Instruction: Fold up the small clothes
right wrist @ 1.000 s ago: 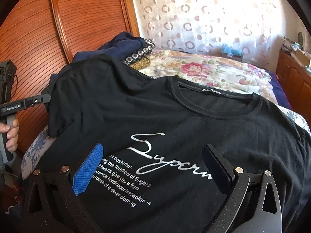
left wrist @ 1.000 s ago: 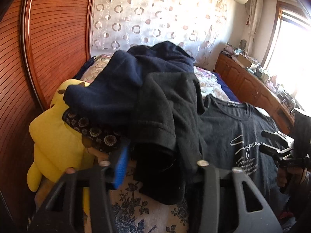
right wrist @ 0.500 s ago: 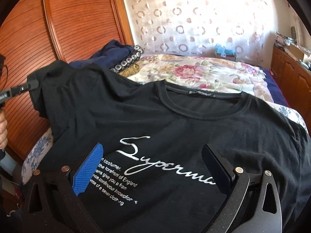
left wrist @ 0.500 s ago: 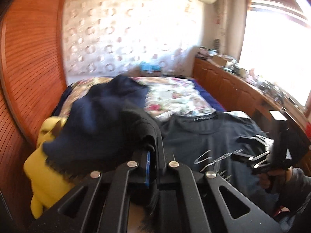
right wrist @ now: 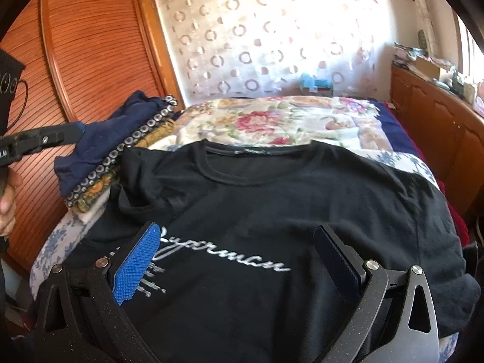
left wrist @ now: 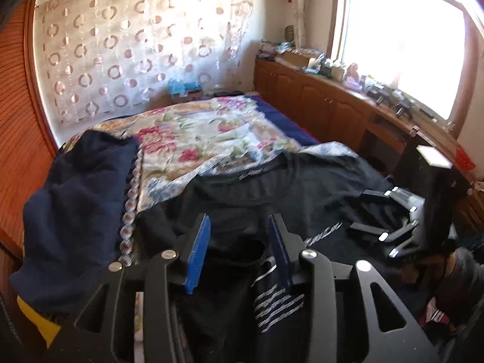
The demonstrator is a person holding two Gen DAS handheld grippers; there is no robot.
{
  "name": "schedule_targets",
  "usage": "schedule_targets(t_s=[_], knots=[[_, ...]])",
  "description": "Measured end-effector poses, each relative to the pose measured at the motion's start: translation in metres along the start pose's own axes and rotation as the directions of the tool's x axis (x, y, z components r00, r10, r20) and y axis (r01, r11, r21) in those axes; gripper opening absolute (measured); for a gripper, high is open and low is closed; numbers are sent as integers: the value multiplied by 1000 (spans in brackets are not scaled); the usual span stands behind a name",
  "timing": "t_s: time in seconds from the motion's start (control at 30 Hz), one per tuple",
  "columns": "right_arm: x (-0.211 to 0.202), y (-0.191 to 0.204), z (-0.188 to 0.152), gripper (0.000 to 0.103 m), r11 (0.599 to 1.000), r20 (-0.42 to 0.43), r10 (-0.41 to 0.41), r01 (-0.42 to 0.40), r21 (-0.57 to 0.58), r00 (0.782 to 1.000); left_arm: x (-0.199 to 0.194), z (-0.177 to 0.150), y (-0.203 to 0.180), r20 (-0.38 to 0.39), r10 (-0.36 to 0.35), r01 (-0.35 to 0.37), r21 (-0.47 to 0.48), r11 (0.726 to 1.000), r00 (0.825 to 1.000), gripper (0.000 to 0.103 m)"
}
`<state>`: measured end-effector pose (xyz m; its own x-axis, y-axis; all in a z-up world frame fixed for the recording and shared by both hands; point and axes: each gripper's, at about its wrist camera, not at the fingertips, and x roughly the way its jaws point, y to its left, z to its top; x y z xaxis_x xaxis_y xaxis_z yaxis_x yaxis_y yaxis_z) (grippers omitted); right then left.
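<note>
Your black cotton T-shirt with white script lettering (right wrist: 302,199) lies spread face up across the near end of the bed, collar toward the far wall, its hem at your side. Its sleeve on the side nearest the wooden sliding doors (right wrist: 78,60) is folded in over the chest, making a crumpled flap beside the lettering.

Your left gripper (left wrist: 239,242) hangs above that folded sleeve area, and its jaws are opening. The 2 blue pads stand partly apart and nothing sits between them; the black cloth lies below, not pinched.

Your right gripper (right wrist: 239,251) hovers over the printed chest with its jaws spread wide, also holding nothing; the lettering shows through the gap.

Just beside the shirt, on the wardrobe side, sits a heap of dark navy clothing (left wrist: 75,199) with a strip of circle-patterned trim (right wrist: 121,151) along its edge. A floral quilt in cream, pink and green (left wrist: 211,133) covers the bed beyond the collar. A low wooden cabinet (left wrist: 326,112) runs under the window.
</note>
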<state>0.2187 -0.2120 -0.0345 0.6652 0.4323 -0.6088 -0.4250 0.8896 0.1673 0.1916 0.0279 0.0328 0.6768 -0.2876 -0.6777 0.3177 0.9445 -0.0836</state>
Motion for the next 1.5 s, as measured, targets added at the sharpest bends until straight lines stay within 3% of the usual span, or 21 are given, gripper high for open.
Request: schedule_targets(t_s=[0.13,0.3,0.4,0.57,0.77,0.93,1.03,1.1,1.13,1.2,1.5], knots=[[5,0,0,100,1000,-21,25,-25,-5,999,10,-26,8,-54,60,-61,-4,998,997,46],[23,15,9,84,995,-64,98,-100,-26,993,20,-71,24,-122,107,-113,-41,993,987,48],[35,36,18,79,988,-86,134,-140,-65,987,18,-95,34,-136,117,-129,-83,988,984,48],[58,76,33,73,963,-123,208,-225,-145,970,2,-116,50,-95,122,-136,-162,977,988,48],[106,133,51,62,912,-220,309,-354,-206,925,-17,-127,70,-57,152,-161,-228,960,987,48],[146,169,49,58,889,-300,285,-368,-273,910,-26,-130,78,-48,164,-171,-243,955,985,48],[165,177,42,43,889,-343,249,-354,-289,906,-29,-132,77,-36,167,-171,-243,955,985,48],[165,177,38,15,882,-354,255,-367,-297,900,-30,-133,76,-32,172,-175,-241,955,985,48],[162,178,36,11,876,-356,260,-374,-303,897,-30,-132,77,-30,174,-176,-241,954,984,48],[152,175,35,6,872,-339,275,-382,-306,900,-30,-132,76,-24,179,-180,-241,954,984,48],[73,139,17,5,875,-269,360,-423,-237,893,-28,-124,61,17,177,-170,-214,962,984,48]])
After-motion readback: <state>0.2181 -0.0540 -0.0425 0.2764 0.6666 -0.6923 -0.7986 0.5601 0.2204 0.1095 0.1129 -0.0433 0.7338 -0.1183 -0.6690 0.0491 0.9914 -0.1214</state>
